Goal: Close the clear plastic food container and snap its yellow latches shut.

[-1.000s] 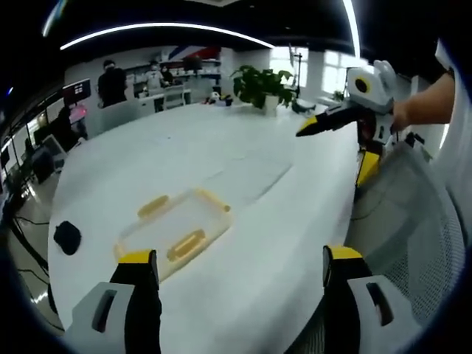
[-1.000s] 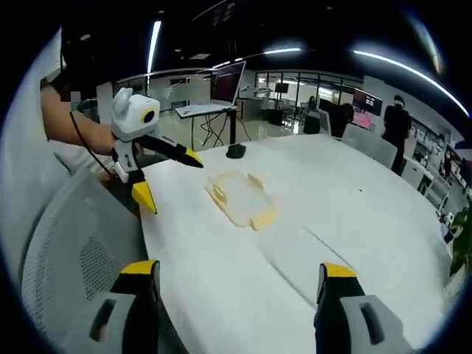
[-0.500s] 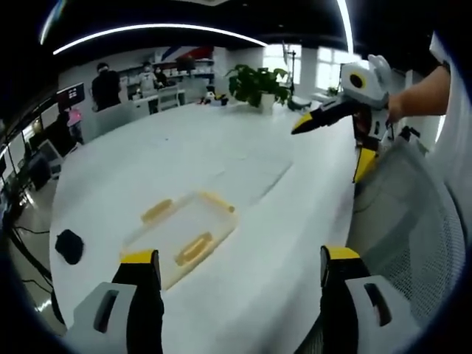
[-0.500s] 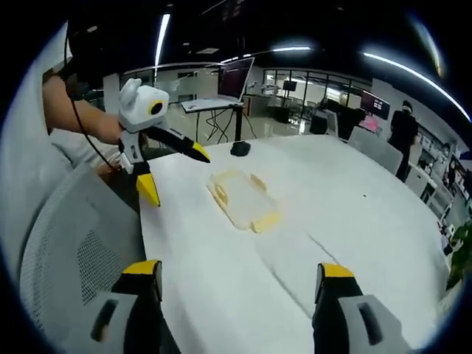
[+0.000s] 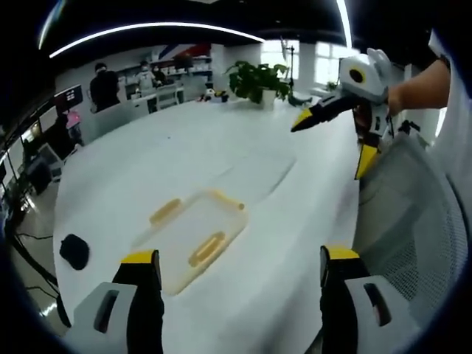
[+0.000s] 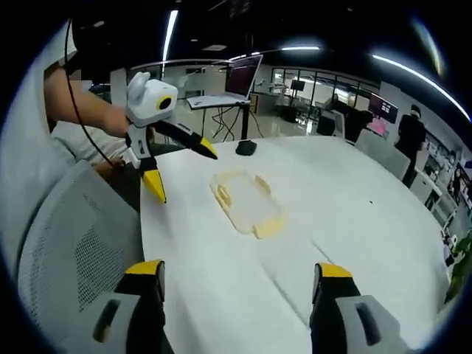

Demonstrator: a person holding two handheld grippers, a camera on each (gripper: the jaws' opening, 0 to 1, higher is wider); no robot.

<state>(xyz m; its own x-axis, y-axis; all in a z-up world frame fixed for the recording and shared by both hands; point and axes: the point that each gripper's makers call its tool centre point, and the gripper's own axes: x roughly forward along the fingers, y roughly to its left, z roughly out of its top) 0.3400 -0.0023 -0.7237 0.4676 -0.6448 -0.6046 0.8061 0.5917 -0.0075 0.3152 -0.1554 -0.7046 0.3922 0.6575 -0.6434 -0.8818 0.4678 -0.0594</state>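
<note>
I had not yet touched the clear plastic food container (image 5: 193, 237), which lay flat on the white worktop (image 5: 221, 147) in the lower middle of the left gripper view, its yellow latches (image 5: 207, 248) showing along its long sides; whether they were already snapped I could not tell. My left tool (image 5: 234, 274) was held with jaws spread wide and empty, and my right tool (image 6: 236, 284) likewise. Compared with half a second before, the container sat slightly larger and nearer centre in both views, so my hands had edged closer.
</note>
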